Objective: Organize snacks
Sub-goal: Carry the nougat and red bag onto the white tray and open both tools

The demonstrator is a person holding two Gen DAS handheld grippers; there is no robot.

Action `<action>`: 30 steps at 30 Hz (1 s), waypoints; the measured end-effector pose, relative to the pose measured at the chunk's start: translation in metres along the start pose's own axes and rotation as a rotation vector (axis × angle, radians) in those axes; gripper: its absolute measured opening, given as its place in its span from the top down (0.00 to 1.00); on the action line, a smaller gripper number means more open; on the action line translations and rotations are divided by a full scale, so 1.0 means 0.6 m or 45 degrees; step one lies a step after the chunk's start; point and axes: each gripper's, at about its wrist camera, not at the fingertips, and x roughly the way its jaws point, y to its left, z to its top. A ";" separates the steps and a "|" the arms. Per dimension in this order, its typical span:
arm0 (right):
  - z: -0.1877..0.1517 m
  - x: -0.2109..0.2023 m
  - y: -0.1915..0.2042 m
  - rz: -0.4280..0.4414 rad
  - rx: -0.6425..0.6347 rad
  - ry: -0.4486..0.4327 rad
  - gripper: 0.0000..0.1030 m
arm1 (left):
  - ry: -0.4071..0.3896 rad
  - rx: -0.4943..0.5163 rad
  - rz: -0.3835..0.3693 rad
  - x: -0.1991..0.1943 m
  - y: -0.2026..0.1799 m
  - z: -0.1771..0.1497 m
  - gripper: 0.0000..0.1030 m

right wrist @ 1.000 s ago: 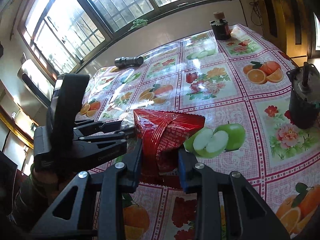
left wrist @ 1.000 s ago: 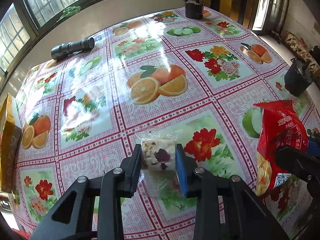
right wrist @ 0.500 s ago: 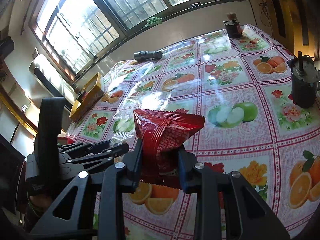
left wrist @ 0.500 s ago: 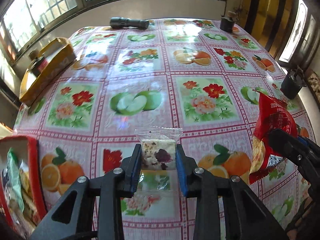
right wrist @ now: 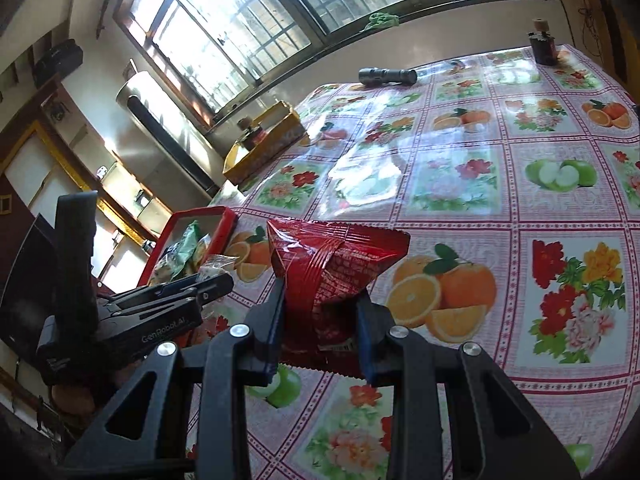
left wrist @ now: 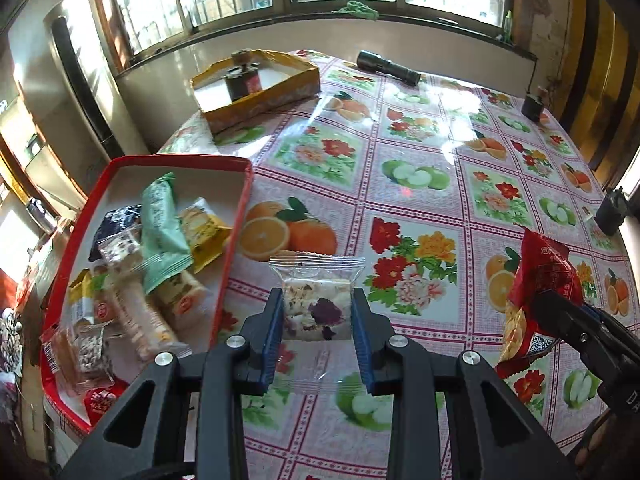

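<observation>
Now, starting at the far left of the left wrist view, a red tray [left wrist: 236, 216] sits at the table's edge, already loaded with wrapped snacks — a mint-green packet [left wrist: 162, 232], a yellow packet [left wrist: 204, 232], a dark packet [left wrist: 114, 220] and several clear-wrapped bars, all lying loosely over one another. Behind the tray, toward the window, a yellow box [left wrist: 260, 100] holds a small dark jar [left wrist: 242, 78].

Just right of the tray, the left gripper [left wrist: 318, 314] pinches a clear-wrapped nougat piece [left wrist: 316, 312] between its blue pads, one pad pressed to each side; the wrapper's crimped top edge sticks up above the fingers. The piece hangs above the flowered tablecloth [left wrist: 420, 184], close beside the tray's right rim but outside it.

Farther back on the cloth, a black flashlight [left wrist: 388, 66] lies on its side near the window wall, and a second small jar [left wrist: 534, 104] stands toward the far right corner.

At the right edge, the right gripper [right wrist: 320, 320] clamps a red snack bag [right wrist: 340, 264] — the bag is crumpled where the pads squeeze it, its sealed top fanning out above them. The bag is held off the table, well apart from the tray, and in the right wrist view the left gripper shows to its left, between bag and tray.
</observation>
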 end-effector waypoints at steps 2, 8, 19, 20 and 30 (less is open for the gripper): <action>-0.003 0.008 0.019 0.026 -0.019 0.013 0.68 | -0.019 -0.022 0.033 -0.011 0.020 -0.004 0.69; -0.001 0.037 0.082 0.096 -0.102 0.048 0.68 | -0.047 -0.092 0.076 -0.035 0.085 -0.014 0.69; 0.010 0.108 0.175 0.186 -0.192 0.114 0.68 | -0.071 -0.208 0.132 -0.048 0.176 -0.025 0.69; 0.012 0.117 0.183 0.194 -0.201 0.122 0.68 | -0.075 -0.218 0.139 -0.049 0.185 -0.026 0.69; 0.048 0.244 0.290 0.269 -0.335 0.201 0.68 | -0.060 -0.336 0.187 -0.033 0.272 -0.023 0.69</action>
